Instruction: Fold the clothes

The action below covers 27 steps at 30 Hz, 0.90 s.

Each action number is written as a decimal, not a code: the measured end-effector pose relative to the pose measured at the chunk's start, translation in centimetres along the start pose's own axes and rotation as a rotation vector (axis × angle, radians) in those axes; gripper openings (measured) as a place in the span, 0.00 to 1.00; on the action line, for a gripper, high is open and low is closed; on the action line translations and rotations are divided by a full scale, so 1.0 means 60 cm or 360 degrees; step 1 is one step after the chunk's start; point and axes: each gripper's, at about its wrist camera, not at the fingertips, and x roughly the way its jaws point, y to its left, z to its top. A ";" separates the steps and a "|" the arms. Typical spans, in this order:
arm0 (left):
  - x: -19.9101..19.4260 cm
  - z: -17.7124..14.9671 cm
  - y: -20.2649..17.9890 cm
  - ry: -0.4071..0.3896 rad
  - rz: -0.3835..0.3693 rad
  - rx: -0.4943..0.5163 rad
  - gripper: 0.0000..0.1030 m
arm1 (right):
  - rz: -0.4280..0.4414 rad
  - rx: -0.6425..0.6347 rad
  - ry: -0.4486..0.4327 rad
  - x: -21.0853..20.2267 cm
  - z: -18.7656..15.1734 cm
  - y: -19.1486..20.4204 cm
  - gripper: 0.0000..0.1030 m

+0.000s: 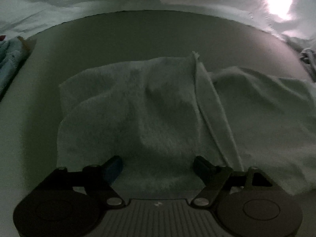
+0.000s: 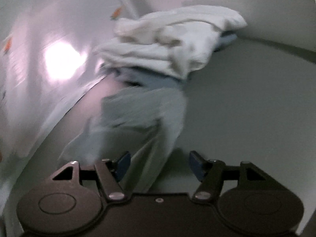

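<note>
- Left gripper [image 1: 158, 165] sits at the bottom middle of the left wrist view with its jaws spread wide and nothing pinched. The fingers [image 1: 113, 166] hang over the near edge of a pale towel [image 1: 138, 108]; can't tell if the tips brush the cloth.
- That towel lies rumpled on the grey table [image 1: 128, 39], filling the middle of the frame. One hemmed edge [image 1: 209, 102] is flopped over on itself, running from the upper middle down toward the lower right.
- More pale cloth [image 1: 266, 102] spreads off to the right of that hem; too dim to say if it's the same piece.
- Some blue patterned fabric [image 1: 9, 63] pokes in at the far left edge, and a shiny light sheet [image 1: 276, 4] with a glare spot runs across the top.
- Right gripper [image 2: 160, 165] is also well open, at the bottom middle of its own view, holding nothing. It's a blurry shot.
- A light blue-grey cloth [image 2: 142, 110] trails from the frame centre down between those fingers, nearer the left one; whether it touches is lost in the blur.
- Above it, upper middle, a heap of white towels [image 2: 167, 43] rests on something blue [image 2: 158, 81].
- Bare table [image 2: 246, 108] fills the right side; a glossy wall or sheet [image 2: 39, 49] with a glare spot covers the left.
</note>
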 end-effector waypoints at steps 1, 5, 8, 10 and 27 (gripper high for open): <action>0.002 0.000 -0.003 0.0003 0.0015 -0.0011 0.88 | 0.0001 0.0014 0.0010 0.013 0.008 -0.007 0.67; 0.011 -0.001 -0.014 0.0012 0.0064 -0.0063 0.99 | 0.0003 -0.0053 0.0010 0.070 0.043 -0.019 0.67; 0.011 -0.001 -0.014 0.0023 0.0075 -0.0080 1.00 | 0.0021 -0.0192 0.0000 0.105 0.065 -0.007 0.68; 0.011 -0.002 -0.013 0.0031 0.0080 -0.0090 1.00 | 0.0031 -0.0333 0.0001 0.127 0.075 0.008 0.72; 0.009 -0.008 -0.005 0.0105 0.0099 -0.0134 1.00 | 0.0716 0.1090 0.0138 0.179 0.073 -0.097 0.22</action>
